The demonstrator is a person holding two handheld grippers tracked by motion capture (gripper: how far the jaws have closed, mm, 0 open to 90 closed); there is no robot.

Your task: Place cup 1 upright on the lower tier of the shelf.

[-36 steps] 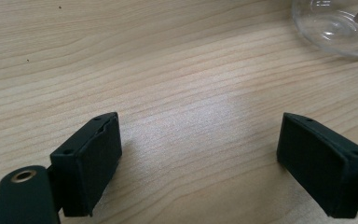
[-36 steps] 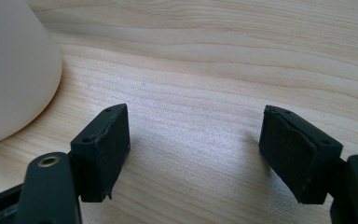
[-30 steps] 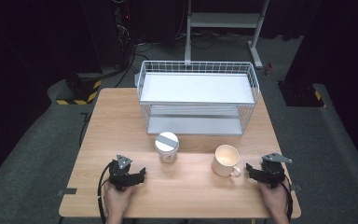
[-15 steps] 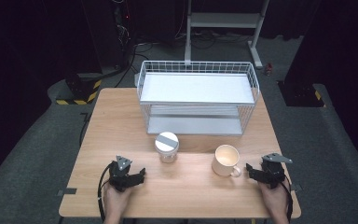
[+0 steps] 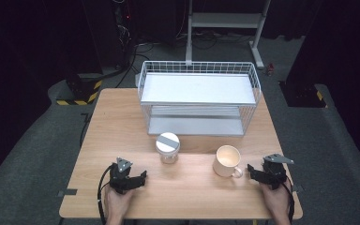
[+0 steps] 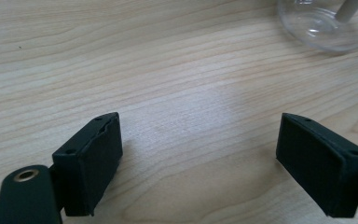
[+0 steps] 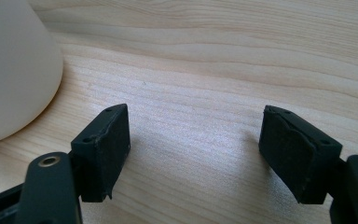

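Change since earlier frame: nothing on the table has shifted; both hands rest where they were, and only the left gripper's jaws have just been opening a little, with bare wood between them.
Left gripper (image 5: pixel 140 176): held low at the near left of the table (image 5: pixel 117 122), jaws spread wide and gripping nothing; in the left gripper view (image 6: pixel 200 154) only wood grain lies between them.
Right gripper (image 5: pixel 251 169): held low at the near right edge, jaws spread apart and empty; in the right gripper view (image 7: pixel 196 149) they stand over bare wood.
Glass jar (image 5: pixel 168 148): upright with a grey-striped lid, ahead and to the right of the left gripper, apart from it; its clear base (image 6: pixel 324 25) shows at the top right of the left gripper view.
Cream mug (image 5: pixel 227 161): upright, handle toward the near edge, just beside the right gripper's jaws but not touching; its wall (image 7: pixel 14 70) fills the left of the right gripper view.
Wire rack (image 5: pixel 198 99): two white shelves, at the far side of the table, behind jar and mug.
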